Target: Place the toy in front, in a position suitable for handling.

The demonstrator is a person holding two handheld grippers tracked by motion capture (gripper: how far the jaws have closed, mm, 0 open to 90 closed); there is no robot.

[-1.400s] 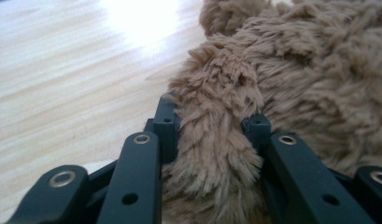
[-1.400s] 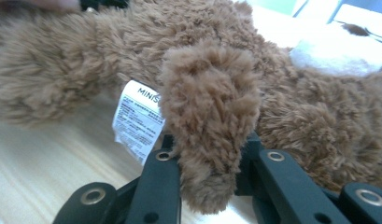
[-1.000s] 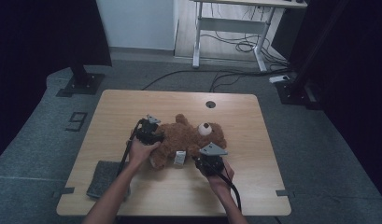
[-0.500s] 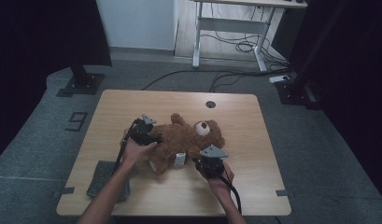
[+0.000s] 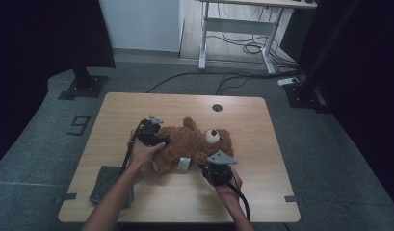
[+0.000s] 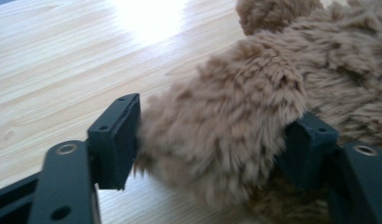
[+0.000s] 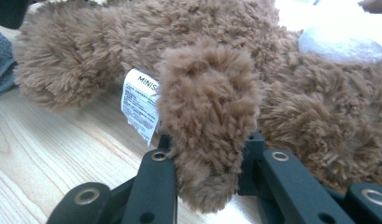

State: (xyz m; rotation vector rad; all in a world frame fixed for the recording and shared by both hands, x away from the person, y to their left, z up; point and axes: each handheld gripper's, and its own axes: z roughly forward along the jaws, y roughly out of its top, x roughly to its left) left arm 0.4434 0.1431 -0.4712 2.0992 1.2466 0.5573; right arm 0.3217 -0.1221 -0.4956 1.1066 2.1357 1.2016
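R gripper (image 7: 205, 154) clenched on teddy bear (image 5: 194, 144) limb; L gripper (image 6: 212, 144) jaws just been opening, leg loose between; bear may flop/twist if pulled one-sided.

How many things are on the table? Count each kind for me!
Teddy bear: 1
Grey cloth: 1
Hand-held grippers: 2, the left gripper and the right gripper
Total: 4
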